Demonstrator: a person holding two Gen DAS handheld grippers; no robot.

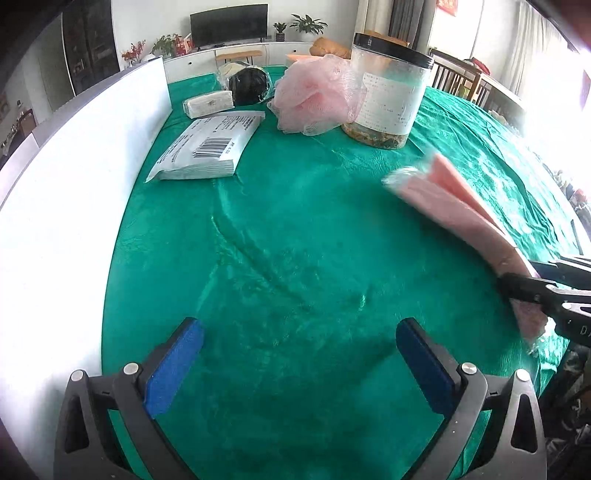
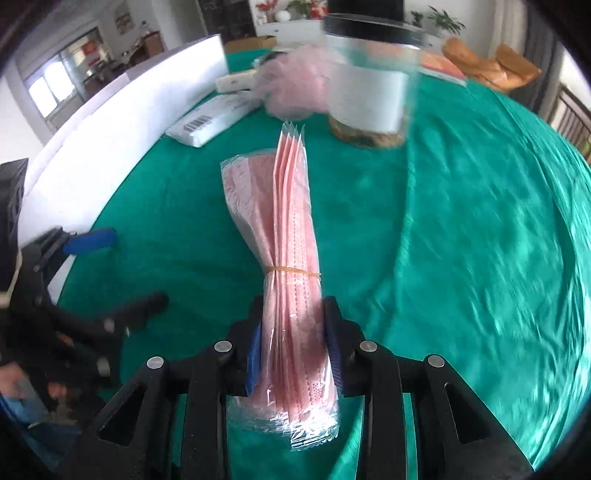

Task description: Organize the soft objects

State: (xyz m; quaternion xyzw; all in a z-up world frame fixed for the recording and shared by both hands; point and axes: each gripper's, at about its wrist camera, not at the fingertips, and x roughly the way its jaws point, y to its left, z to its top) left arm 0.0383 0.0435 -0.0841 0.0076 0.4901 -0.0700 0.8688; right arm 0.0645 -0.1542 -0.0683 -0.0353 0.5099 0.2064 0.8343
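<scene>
Pink, 1 banded mask bundle (image 2: 291, 280) sits clamped in our right gripper (image 2: 293, 347) while our left gripper (image 1: 299, 365) gapes over 1 green cloth (image 1: 295, 229).

Green cloth (image 1: 295, 229) over the table, white board (image 1: 74, 184) along its left edge, dark TV (image 1: 229, 24) on a white cabinet (image 1: 236, 55) beyond, potted plants (image 1: 308, 24) beside the TV, wooden chairs (image 1: 458, 79) right of it, bright window glare further right

One jar (image 1: 388, 92), one pouf (image 1: 314, 96), three packets (image 1: 210, 147).

Green-clothed table (image 1: 295, 229): white packet (image 1: 210, 147), pink pouf (image 1: 317, 92), jar (image 1: 388, 92).
</scene>
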